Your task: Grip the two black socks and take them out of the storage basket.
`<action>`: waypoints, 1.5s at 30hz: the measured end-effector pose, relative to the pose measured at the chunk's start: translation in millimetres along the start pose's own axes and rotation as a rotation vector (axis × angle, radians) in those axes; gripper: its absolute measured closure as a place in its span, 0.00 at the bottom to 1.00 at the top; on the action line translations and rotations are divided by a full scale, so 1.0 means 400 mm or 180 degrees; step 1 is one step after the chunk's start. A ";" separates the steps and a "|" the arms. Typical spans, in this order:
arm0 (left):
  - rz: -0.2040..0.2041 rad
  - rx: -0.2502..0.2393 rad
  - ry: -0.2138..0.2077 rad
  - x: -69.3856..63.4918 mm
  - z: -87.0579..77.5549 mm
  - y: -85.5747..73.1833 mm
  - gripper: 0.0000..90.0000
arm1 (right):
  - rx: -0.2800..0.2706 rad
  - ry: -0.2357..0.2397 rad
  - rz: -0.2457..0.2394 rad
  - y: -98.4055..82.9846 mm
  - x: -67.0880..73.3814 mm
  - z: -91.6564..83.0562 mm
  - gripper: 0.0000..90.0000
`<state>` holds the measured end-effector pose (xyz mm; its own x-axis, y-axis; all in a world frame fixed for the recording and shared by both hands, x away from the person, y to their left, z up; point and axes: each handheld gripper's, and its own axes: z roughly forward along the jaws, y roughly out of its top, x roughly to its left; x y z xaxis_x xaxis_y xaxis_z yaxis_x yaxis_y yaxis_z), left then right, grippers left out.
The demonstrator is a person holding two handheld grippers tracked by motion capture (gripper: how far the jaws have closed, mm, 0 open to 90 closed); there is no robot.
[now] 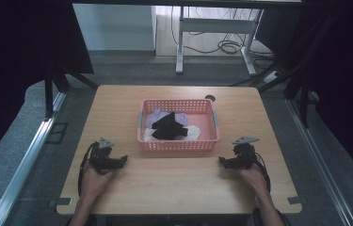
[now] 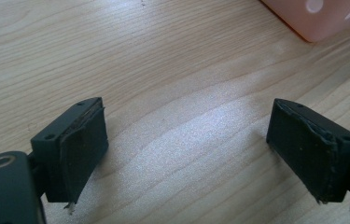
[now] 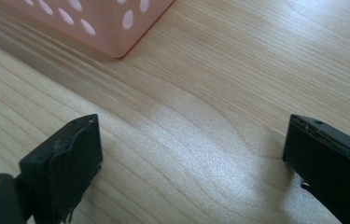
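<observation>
High view: one pink basket [image 1: 179,143] of clothes [image 1: 169,125]; two grippers, left [image 1: 121,161] and right [image 1: 222,161], jaws spread, empty.

high view looks down on the table [image 1: 174,188]; tool views skim it, sharing the basket [image 1: 179,145].

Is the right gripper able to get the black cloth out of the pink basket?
Probably yes. The right gripper is open and empty beside the basket. The black cloth lies on top of the pile, uncovered; only the low basket wall stands between.
</observation>
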<state>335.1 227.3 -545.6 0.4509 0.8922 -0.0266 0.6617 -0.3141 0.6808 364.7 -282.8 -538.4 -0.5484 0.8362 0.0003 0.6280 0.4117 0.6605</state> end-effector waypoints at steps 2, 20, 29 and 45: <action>-0.0002 -0.0002 0.0002 0.000 0.000 0.000 0.13 | -0.0005 0.0012 -0.0021 -0.001 0.000 0.001 0.03; -0.0002 -0.0001 -0.0003 0.000 0.000 0.000 0.13 | 0.0090 0.0032 -0.0051 0.006 0.004 0.002 0.01; -0.0005 -0.0002 -0.0004 0.000 0.000 0.000 0.13 | 0.0208 0.0080 -0.0085 0.018 0.005 -0.011 0.08; 0.0009 0.0009 0.0000 0.001 0.000 0.000 0.13 | 0.0224 0.0169 -0.0153 0.083 -0.011 -0.064 0.08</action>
<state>335.2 227.6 -545.5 0.4528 0.8913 -0.0245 0.6620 -0.3177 0.6788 373.8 -282.0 -497.2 -0.6063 0.7952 0.0109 0.6364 0.4770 0.6062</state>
